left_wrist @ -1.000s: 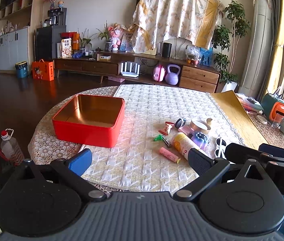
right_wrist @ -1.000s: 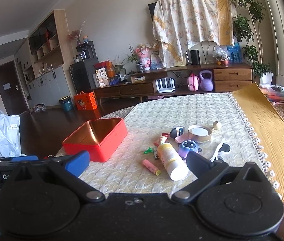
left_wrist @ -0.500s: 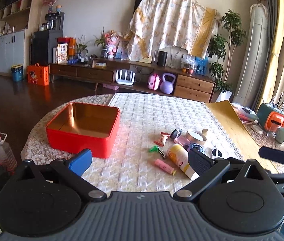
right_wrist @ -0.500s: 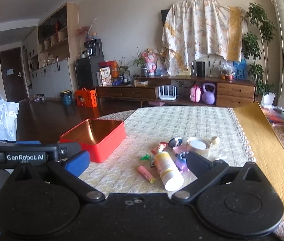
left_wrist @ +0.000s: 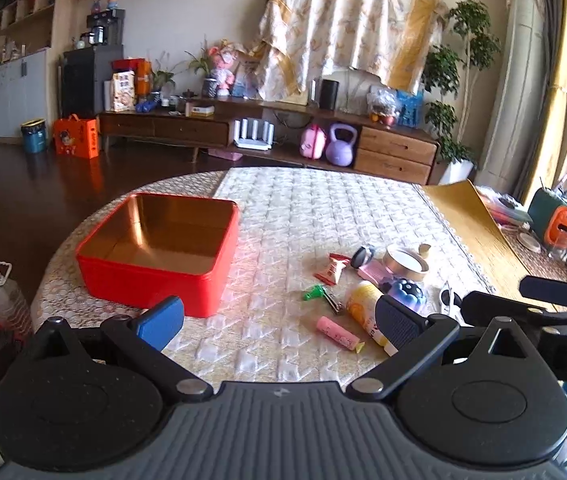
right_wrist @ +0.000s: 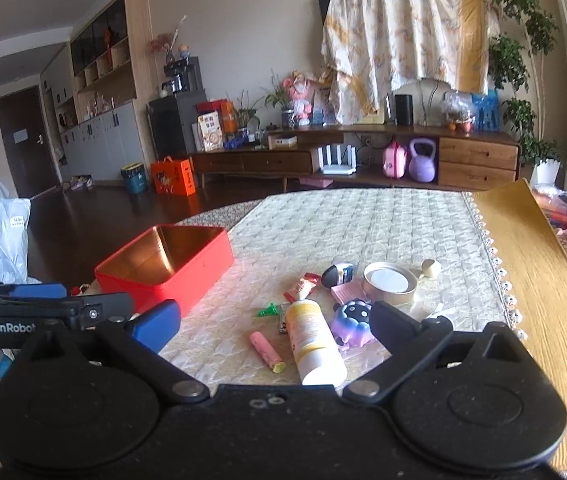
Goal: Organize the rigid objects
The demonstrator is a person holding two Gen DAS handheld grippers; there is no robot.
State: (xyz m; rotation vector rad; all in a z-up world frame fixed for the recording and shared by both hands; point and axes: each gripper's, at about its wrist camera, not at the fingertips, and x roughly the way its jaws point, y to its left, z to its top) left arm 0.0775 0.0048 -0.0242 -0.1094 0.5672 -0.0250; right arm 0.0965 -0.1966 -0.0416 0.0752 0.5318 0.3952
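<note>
An empty red tin box with a gold inside sits on the left of the quilted table. To its right lies a pile: a white and yellow bottle on its side, a pink tube, a purple ladybird toy, a round tin lid, a red snack packet, a green clip. My left gripper hovers open above the near table edge. Equally wide open, my right gripper hangs over the pile, holding nothing.
A yellow mat covers the table's right side, with cups and an orange and green box beyond. A water bottle stands on the floor at left. A low wooden cabinet lines the far wall.
Both grippers have shifted slightly, the views rising and then tilting back down towards the table. Both jaws stay wide open and nothing on the table has moved.
</note>
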